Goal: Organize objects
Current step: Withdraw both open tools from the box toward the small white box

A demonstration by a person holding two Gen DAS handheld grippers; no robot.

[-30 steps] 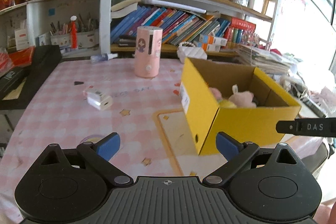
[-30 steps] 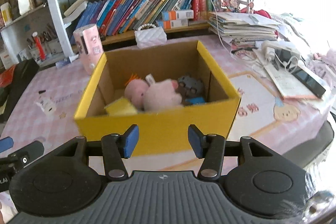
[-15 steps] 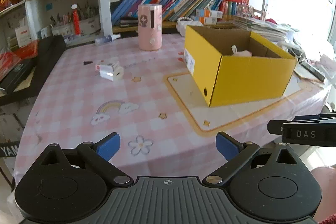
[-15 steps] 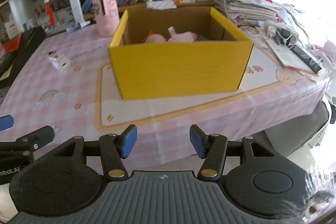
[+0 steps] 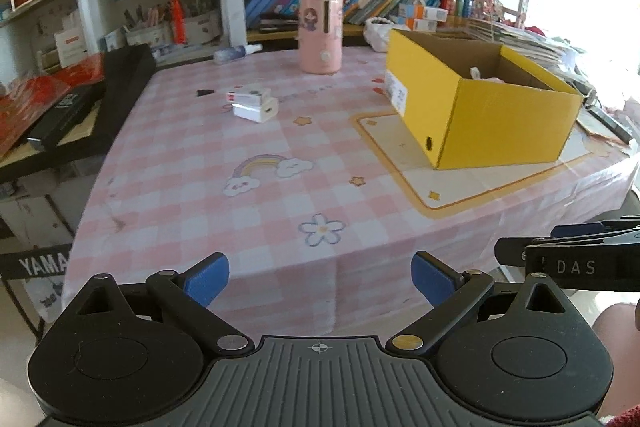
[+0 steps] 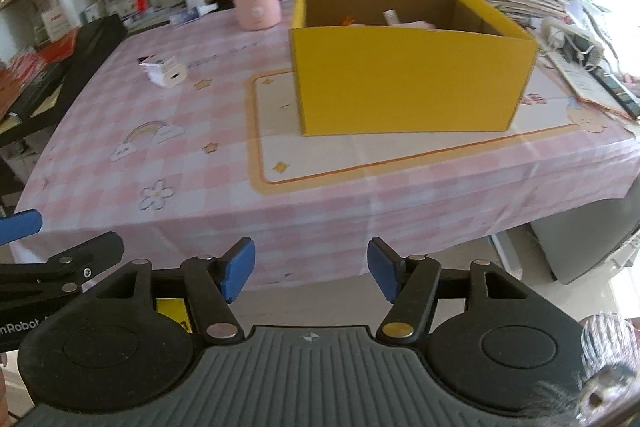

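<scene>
the small white box (image 5: 255, 105) lies loose on the pink checked surface (image 5: 280, 195), left of centre and above the middle in the left wrist view, well apart from both tools and up-left of each; its long axis runs roughly across the frame, and the left hand-held gripper (image 5: 320, 279), wide and empty, looks the nearer. the right hand-held gripper (image 6: 311, 269) holds nothing and its jaws are opening. the yellow box (image 6: 404, 83), right of centre, stands open-topped on the surface with pink soft things (image 6: 412, 24) just showing over its rim; the rest inside is hidden.
</scene>
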